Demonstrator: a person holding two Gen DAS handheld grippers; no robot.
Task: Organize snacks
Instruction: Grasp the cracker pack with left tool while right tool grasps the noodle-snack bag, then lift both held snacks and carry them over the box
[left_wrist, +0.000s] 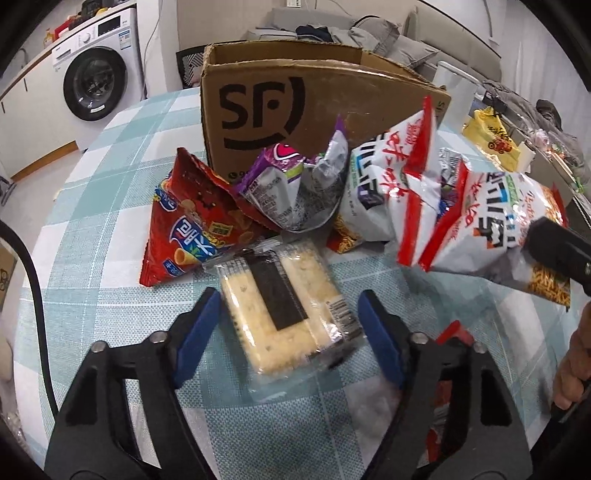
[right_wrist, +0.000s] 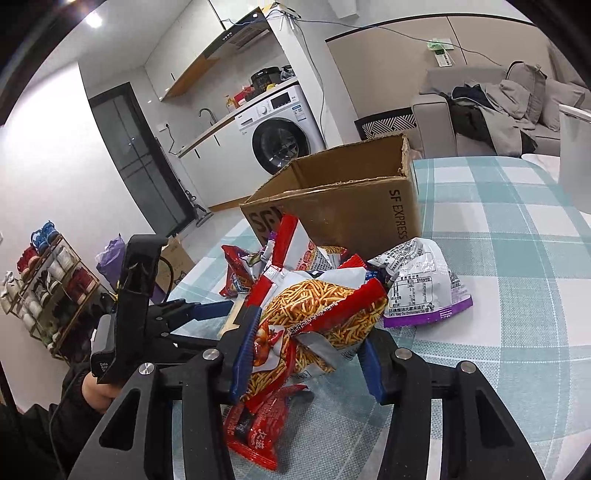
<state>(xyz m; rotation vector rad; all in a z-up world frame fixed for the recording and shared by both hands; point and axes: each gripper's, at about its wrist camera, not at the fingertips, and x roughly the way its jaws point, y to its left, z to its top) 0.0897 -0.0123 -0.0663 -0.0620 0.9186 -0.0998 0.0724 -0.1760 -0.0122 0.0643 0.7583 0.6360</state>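
A clear-wrapped cracker pack (left_wrist: 284, 314) lies flat on the checked tablecloth (left_wrist: 110, 192). My left gripper (left_wrist: 290, 317) is open, its blue pads standing close beside the pack's two long sides. My right gripper (right_wrist: 308, 332) is shut on a crumpled white-and-red bag of fry sticks (right_wrist: 317, 306) and holds it above the table; the left wrist view shows that bag (left_wrist: 491, 236) at the right. Behind the snacks stands the brown SF cardboard box (left_wrist: 280, 103), its top open. A red cone-snack bag (left_wrist: 184, 229), a purple bag (left_wrist: 288, 188) and a second white-and-red bag (left_wrist: 380, 184) lean in front of it.
A small red packet (right_wrist: 255, 428) lies under my right gripper. A white cylinder (right_wrist: 576, 158) stands on the table's far right. A yellow bag (left_wrist: 495, 140) sits beyond the table. A washing machine (right_wrist: 280, 133), a sofa (right_wrist: 498, 107) and a shoe rack (right_wrist: 51, 284) surround the table.
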